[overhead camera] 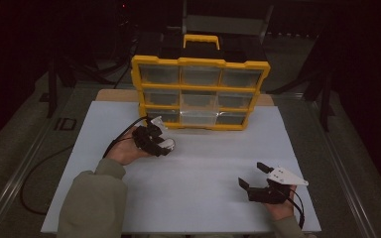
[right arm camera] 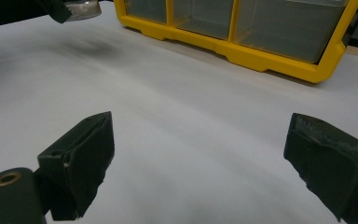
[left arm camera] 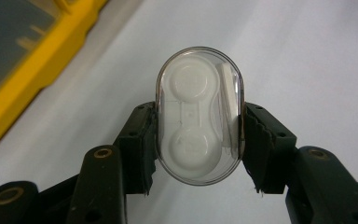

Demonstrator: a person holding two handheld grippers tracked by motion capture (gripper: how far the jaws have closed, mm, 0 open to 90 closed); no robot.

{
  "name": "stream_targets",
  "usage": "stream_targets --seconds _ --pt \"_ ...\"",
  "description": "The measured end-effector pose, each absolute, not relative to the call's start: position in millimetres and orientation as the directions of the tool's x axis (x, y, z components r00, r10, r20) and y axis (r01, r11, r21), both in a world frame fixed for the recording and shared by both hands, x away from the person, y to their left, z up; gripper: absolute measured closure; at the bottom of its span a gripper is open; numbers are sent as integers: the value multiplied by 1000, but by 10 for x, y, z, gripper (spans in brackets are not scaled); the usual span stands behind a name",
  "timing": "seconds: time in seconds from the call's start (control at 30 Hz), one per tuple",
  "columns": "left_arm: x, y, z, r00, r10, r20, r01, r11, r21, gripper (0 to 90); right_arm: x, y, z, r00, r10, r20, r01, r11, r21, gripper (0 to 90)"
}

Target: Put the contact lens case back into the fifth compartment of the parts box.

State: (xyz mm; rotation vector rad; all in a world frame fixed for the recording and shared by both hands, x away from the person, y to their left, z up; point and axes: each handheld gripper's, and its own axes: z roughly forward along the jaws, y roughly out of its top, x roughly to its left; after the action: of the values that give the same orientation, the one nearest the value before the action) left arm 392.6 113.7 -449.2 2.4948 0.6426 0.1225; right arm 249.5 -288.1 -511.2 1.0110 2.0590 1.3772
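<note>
Forearm in a grey-green sleeve (overhead camera: 93, 203) comes in nearest the camera at the bottom left of the high view; right hand low at the bottom right

Right gripper (overhead camera: 254, 176): jaws spread wide, nothing between them, resting just above the white table sheet (overhead camera: 213, 163). Its own view confirms bare sheet between the two black pads (right arm camera: 86, 158)

Left gripper (overhead camera: 164, 147), farther in: jaws clamped on the clear oval plastic contact-lens case with a white two-well insert (left arm camera: 199, 116). Pads press its long sides at mid-length. Case is off the sheet, in the air, near the lower left corner of the cabinet

Farthest: yellow-framed parts cabinet with clear plastic drawers and a black and yellow carry handle (overhead camera: 200, 91), standing upright at the back of the sheet

Step in hand, as judged: carrying the case, likely toward a drawer. To do it well, keep the squeeze even since the shell is smooth and rounded and could twist out; keep it level; free gripper should pull a drawer before the case arrives

Views compared: left gripper view gives the insert's two round wells and the exact pad contact, lost to distance in the high view. High view gives the nine-drawer grid. Right gripper view catches the held case (right arm camera: 81, 9) from below at the top left
</note>
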Motion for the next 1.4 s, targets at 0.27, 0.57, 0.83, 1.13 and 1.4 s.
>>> stream_targets --seconds 0.27,0.57,0.83,1.13,1.4 --pt "3915 1120 -4398 885 465 -29 403 -733 548 493 2493 -2889 -5108 -620 784 24 318 224 921 87" --pt "3900 1121 -4259 888 460 -8 384 -732 563 492 2491 -2887 -5108 -621 783 24 318 224 921 87" --pt "3907 1168 -4111 890 456 1 373 -730 572 493 2491 -2890 -5108 -620 784 25 319 223 921 87" --pt "3920 1195 -3943 889 457 19 359 -724 589 493 2492 -2892 -5108 -619 785 27 319 220 922 87" --pt "3929 1199 -3786 890 455 34 345 -719 604 492 2494 -2894 -5108 -620 784 30 320 217 922 87"
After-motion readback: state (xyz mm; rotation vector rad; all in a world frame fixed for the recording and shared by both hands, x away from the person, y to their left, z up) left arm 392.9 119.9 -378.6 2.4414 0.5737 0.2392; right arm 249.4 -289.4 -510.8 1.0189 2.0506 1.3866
